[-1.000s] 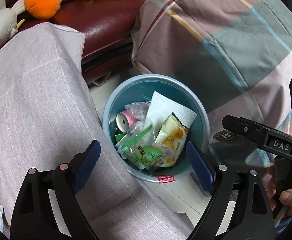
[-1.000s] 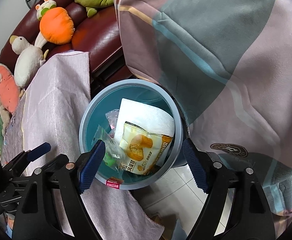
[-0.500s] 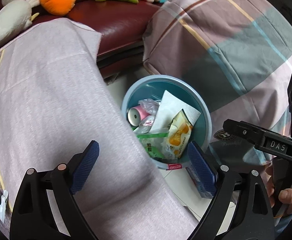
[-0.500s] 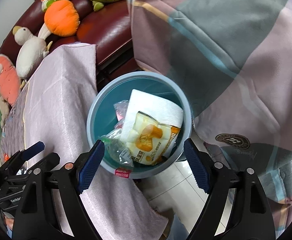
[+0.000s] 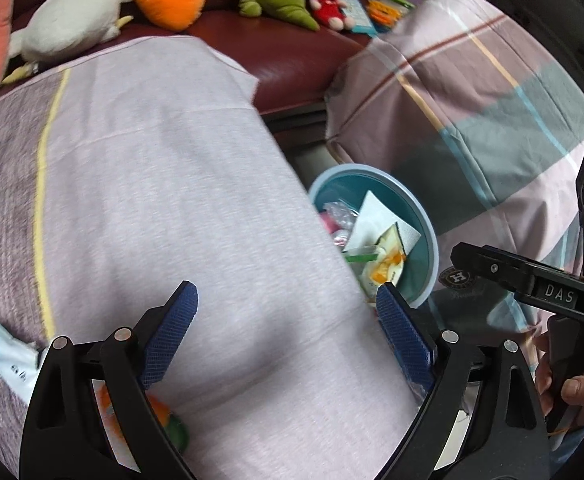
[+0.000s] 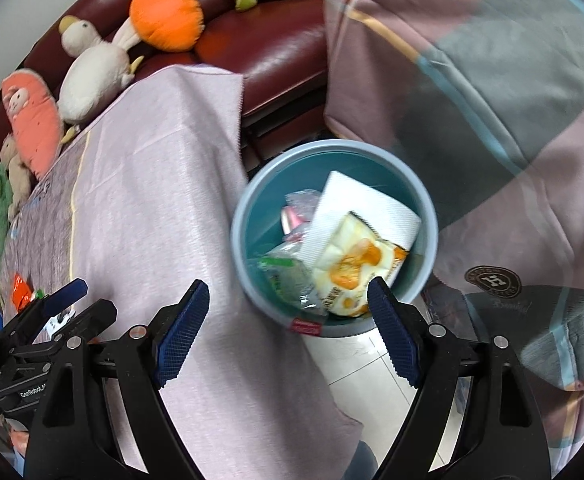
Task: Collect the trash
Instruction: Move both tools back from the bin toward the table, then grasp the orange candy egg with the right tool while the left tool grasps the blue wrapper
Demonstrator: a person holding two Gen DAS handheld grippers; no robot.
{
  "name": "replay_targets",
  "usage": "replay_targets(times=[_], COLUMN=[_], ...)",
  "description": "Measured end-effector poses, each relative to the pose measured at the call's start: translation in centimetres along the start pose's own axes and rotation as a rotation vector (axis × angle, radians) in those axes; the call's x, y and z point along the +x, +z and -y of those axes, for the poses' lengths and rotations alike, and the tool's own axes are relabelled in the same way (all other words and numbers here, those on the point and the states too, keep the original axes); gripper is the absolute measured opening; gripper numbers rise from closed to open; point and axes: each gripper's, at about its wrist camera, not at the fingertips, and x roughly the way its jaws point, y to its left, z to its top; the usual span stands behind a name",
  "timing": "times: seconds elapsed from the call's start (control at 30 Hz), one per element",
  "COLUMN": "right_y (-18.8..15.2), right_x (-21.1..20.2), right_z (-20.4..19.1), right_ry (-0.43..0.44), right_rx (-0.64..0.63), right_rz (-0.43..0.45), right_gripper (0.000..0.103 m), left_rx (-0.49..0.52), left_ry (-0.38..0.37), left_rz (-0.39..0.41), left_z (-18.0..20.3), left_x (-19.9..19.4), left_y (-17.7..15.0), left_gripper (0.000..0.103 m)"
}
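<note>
Over the pink cloth point(image 5: 172, 200) we hold both jaws wide apart, empty. The bin point(image 6: 248, 248) already holds wrappers; an orange wrapper point(image 6: 21, 285) lies far left, so we swing the left gripper point(image 5: 288, 332) there, descending squarely.

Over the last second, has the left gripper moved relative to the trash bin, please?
Yes. The left gripper has swung left over the pink cloth; the blue trash bin now sits beyond its right finger.
</note>
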Motion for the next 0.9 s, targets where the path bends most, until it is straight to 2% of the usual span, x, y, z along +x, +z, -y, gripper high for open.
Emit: replay_targets(times=[0.2, 0.7, 0.9], right_y=[-0.5, -2.7, -5.5], right_x=[0.0, 1.6, 3.8], right_z=[-4.2, -18.2, -22.0], right_ry=[0.008, 0.087, 0.096], right_rx=[-0.059, -0.288, -0.361], right_rz=[-0.011, -0.089, -0.160], right_gripper=[0.078, 0.078, 0.078], left_rx=[-0.055, -0.270, -0.303], left_ry=[0.017, 0.118, 0.150], left_rz=[0.023, 0.103, 0.091], left_z=[-3.7, -17.4, -20.5], left_x=[-2.3, -10.0, -10.5], left_y=[-1.5, -6.8, -8.6], left_gripper=[0.091, 0.091, 0.092])
